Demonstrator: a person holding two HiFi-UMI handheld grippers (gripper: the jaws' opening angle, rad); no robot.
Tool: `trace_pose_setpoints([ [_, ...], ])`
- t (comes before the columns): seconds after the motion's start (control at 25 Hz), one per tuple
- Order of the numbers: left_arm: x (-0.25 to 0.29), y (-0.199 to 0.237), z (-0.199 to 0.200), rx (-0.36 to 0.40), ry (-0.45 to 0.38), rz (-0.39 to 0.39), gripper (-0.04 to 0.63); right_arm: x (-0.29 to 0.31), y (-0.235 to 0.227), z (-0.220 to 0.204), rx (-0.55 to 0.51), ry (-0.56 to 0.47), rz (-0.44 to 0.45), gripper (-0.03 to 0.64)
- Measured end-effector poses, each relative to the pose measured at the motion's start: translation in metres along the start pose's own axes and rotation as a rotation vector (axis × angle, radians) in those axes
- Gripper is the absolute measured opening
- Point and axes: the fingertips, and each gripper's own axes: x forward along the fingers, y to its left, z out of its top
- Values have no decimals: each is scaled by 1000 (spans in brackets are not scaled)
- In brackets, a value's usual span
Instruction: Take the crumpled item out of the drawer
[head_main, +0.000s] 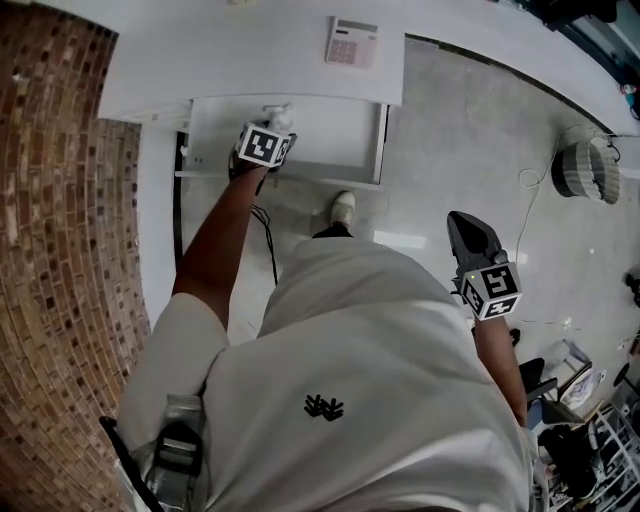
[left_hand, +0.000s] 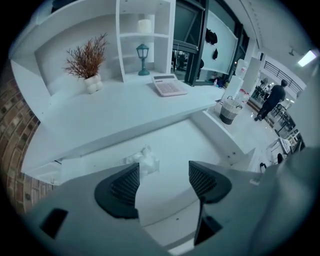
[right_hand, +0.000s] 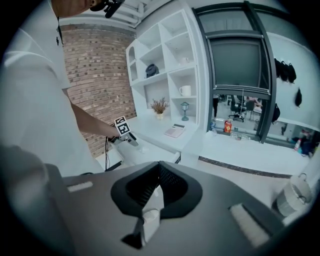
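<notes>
A crumpled white item lies in the open white drawer under the desk. My left gripper is held over the drawer, just short of the item. In the left gripper view its jaws stand wide apart. The crumpled item sits just past the left fingertip, untouched, and only the bare drawer floor shows between the pads. My right gripper hangs by my right side, away from the drawer. Its jaws are shut with nothing in them.
A pink calculator lies on the white desk above the drawer. A dried plant and a small lantern stand at the back. A brick wall runs on the left. A woven basket stands on the floor to the right.
</notes>
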Motion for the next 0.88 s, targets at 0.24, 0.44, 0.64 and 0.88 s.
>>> trace_pose_setpoints([
  [0.24, 53, 28, 0, -28, 79, -1, 324, 6, -21, -3, 57, 43, -82, 12],
  [0.44, 84, 41, 2, -12, 122, 15, 336, 12, -30, -7, 88, 80, -114, 12],
  [0.64, 111, 45, 3, -17, 145, 2, 341, 16, -35, -3, 110, 100, -138, 14],
  [0.88, 128, 45, -15, -37, 225, -23, 328, 11, -37, -6, 138, 112, -171, 12],
])
